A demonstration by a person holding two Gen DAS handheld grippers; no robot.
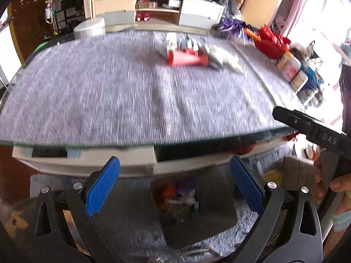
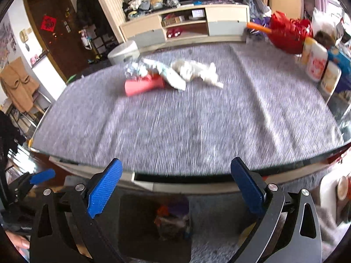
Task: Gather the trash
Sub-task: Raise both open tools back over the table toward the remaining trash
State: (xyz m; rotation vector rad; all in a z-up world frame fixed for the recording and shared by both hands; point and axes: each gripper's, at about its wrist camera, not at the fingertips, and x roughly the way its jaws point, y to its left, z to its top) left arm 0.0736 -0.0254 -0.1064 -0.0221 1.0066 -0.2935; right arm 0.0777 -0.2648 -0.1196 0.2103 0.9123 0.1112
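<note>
A heap of trash lies on the far part of the grey-clothed table (image 1: 109, 100) (image 2: 197, 131): a red paper tube (image 1: 186, 59) (image 2: 142, 85), crumpled white tissue (image 2: 195, 71) (image 1: 221, 58) and shiny wrappers (image 2: 136, 69). My left gripper (image 1: 175, 164) hangs open with nothing between its fingers, in front of the table's near edge. My right gripper (image 2: 175, 164) is likewise open with nothing in it. Below both, on the floor, stands a dark bin (image 1: 197, 208) (image 2: 153, 225) with colourful scraps inside. The right gripper's black body (image 1: 318, 131) shows at the right edge of the left wrist view.
A red basket (image 1: 272, 42) (image 2: 289, 35) and several jars and boxes (image 2: 318, 70) crowd the table's right edge. A low cabinet (image 2: 186, 26) and a white round stool (image 2: 124, 52) stand beyond the table. Grey rug covers the floor.
</note>
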